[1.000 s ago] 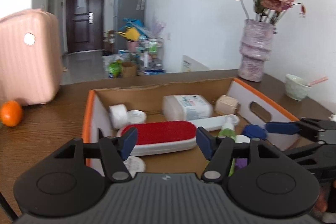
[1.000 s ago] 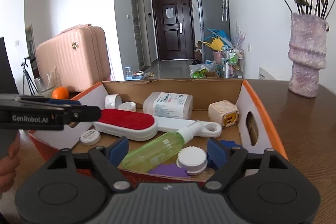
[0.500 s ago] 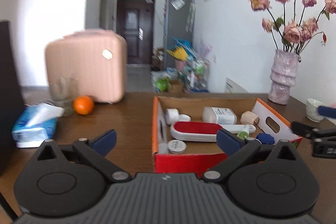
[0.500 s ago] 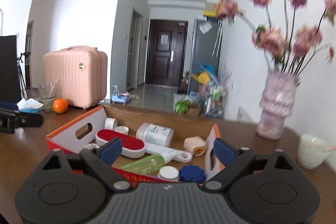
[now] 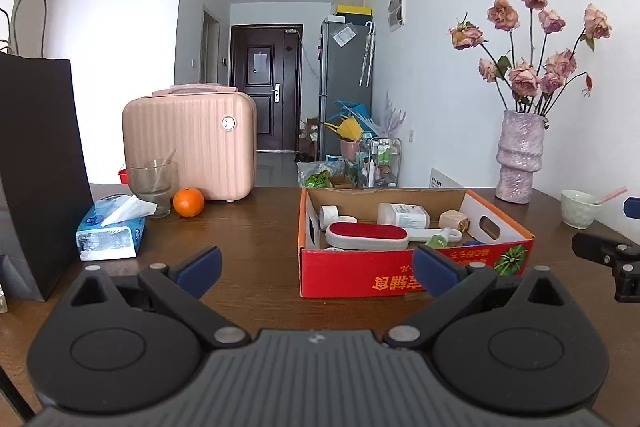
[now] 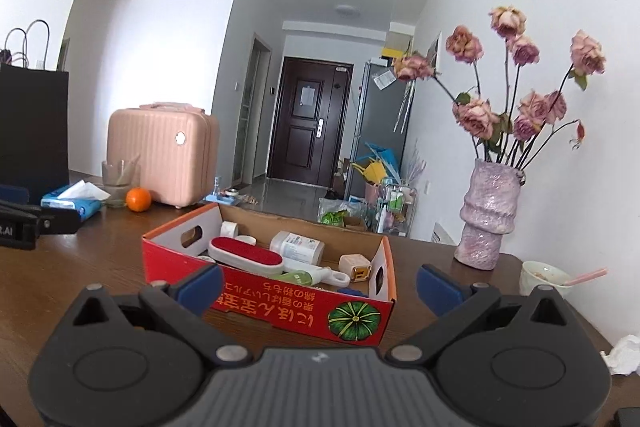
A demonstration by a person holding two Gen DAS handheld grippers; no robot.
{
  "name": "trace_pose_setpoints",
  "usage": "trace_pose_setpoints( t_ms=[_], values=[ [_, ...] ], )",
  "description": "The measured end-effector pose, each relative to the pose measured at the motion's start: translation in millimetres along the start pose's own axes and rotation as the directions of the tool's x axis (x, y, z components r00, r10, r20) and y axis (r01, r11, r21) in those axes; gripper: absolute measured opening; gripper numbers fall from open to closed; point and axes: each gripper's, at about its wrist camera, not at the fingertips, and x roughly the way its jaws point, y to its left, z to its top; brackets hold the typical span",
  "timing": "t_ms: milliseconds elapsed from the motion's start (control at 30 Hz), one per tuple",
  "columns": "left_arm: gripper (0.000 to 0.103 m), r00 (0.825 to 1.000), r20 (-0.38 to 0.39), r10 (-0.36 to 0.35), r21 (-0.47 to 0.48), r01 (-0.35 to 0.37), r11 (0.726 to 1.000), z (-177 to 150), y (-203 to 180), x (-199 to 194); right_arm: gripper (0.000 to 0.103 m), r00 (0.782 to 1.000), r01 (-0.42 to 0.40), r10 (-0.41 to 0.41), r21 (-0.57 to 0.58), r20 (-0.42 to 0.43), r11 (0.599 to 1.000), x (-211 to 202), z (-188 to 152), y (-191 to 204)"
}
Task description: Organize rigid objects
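Observation:
A red cardboard box (image 5: 400,275) (image 6: 280,303) stands open on the brown table. It holds a red-and-white lint brush (image 5: 366,235) (image 6: 246,259), a white bottle (image 5: 404,215) (image 6: 298,247), a green spray bottle (image 6: 304,277), a beige cube (image 5: 454,219) (image 6: 356,267) and a white roll (image 5: 329,215). My left gripper (image 5: 316,265) hovers in front of the box, open wide and empty. My right gripper (image 6: 318,283) is also short of the box, open with nothing between its blue pads.
On the left side of the table are a pink case (image 5: 188,143), an orange (image 5: 188,202), a glass (image 5: 154,187), a tissue pack (image 5: 112,231) and a black paper bag (image 5: 36,167). At the right stand a vase of dried roses (image 5: 520,159) and a bowl (image 5: 578,209).
Both grippers have drawn back from over the box and risen slightly, so the box now lies farther ahead. Both pairs of jaws have spread wider.

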Motion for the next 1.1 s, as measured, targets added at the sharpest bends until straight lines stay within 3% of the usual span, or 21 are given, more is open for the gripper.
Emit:
trace_pose_setpoints(
  t_ms=[533, 733, 867, 967, 1100],
  values=[
    [0.103, 0.997, 0.062, -0.041, 0.013, 0.04, 0.999, -27.1, 4.5, -112.5, 0.103, 1.0, 0.003, -0.004, 0.112, 0.007, 0.994, -99.4, -39.8, 20.2],
    [0.103, 0.992, 0.124, 0.014, -0.005, -0.013, 1.0, -56.9, 15.0, -170.3, 0.103, 0.997, -0.051, 0.042, 0.127, 0.069, 0.991, -157.9, -59.1, 37.5],
    [0.103, 0.988, 0.157, -0.01, -0.018, 0.013, 1.0, -80.2, 23.0, -202.9, 0.103, 0.992, -0.089, 0.079, 0.114, 0.094, 0.99, -193.2, -68.1, 51.1],
    [0.103, 0.987, 0.159, -0.005, -0.01, 0.006, 1.0, -100.0, 24.4, -216.1, 0.103, 0.993, -0.074, 0.066, 0.079, 0.098, 0.994, -210.3, -75.7, 57.7],
    [0.103, 0.988, 0.152, -0.024, 0.077, 0.013, 0.997, -114.9, 18.9, -221.3, 0.103, 0.994, -0.081, 0.07, 0.137, 0.086, 0.987, -224.1, -88.2, 56.7]
  ],
)
